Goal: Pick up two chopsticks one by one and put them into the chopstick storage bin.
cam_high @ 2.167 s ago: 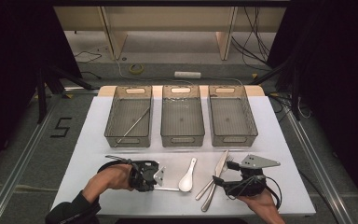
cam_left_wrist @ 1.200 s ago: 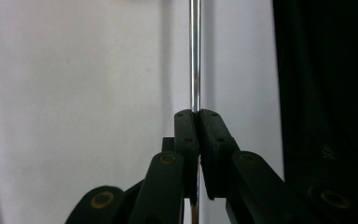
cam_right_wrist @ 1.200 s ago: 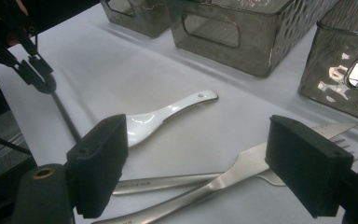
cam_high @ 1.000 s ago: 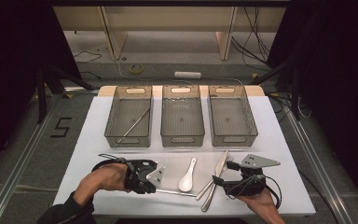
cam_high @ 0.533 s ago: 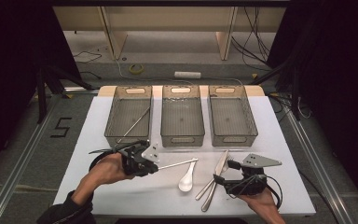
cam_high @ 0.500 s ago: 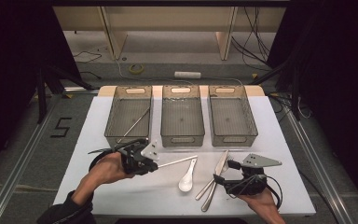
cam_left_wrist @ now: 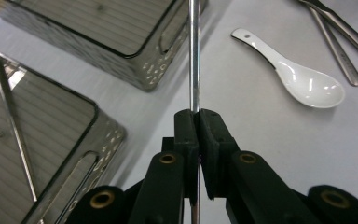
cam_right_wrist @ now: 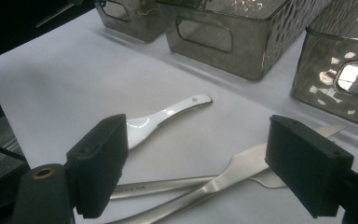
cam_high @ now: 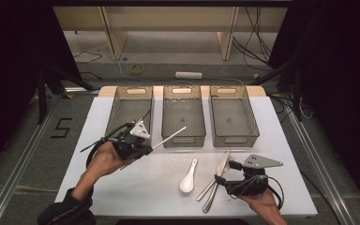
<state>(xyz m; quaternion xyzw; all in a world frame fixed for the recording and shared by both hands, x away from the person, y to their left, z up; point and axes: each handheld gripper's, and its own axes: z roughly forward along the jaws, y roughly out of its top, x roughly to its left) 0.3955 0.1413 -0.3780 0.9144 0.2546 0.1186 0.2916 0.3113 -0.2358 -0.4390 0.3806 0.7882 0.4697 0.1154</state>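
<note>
Right now my left gripper [cam_high: 143,149] is clamped on a thin metal rod [cam_high: 168,138], which looks like a chopstick. In the left gripper view the two black jaws press together with the rod [cam_left_wrist: 195,56] pinched between them, running straight up and away from the fingertips. From above, the rod slants from my gripper up toward the near wall of the middle bin [cam_high: 183,117], its far tip just in front of that wall, and it is lifted off the white surface [cam_high: 136,187]. My left hand [cam_high: 104,159] sits near the front corner of the left bin [cam_high: 130,112], where another thin metal stick [cam_high: 143,115] lies slanted inside. The right bin [cam_high: 234,119] stands beside the middle one, all three in a row at the far side of the surface

My right gripper [cam_high: 225,180] rests low near the front right of the surface with its jaws standing wide apart, gripping nothing. In the right gripper view a fork [cam_right_wrist: 242,172] and another piece of metal cutlery [cam_right_wrist: 168,186] lie crossed on the surface between the jaws, not touched by the pads. A white ceramic spoon [cam_high: 189,176] lies just left of the cutlery, bowl toward me, handle pointing at the bins
</note>
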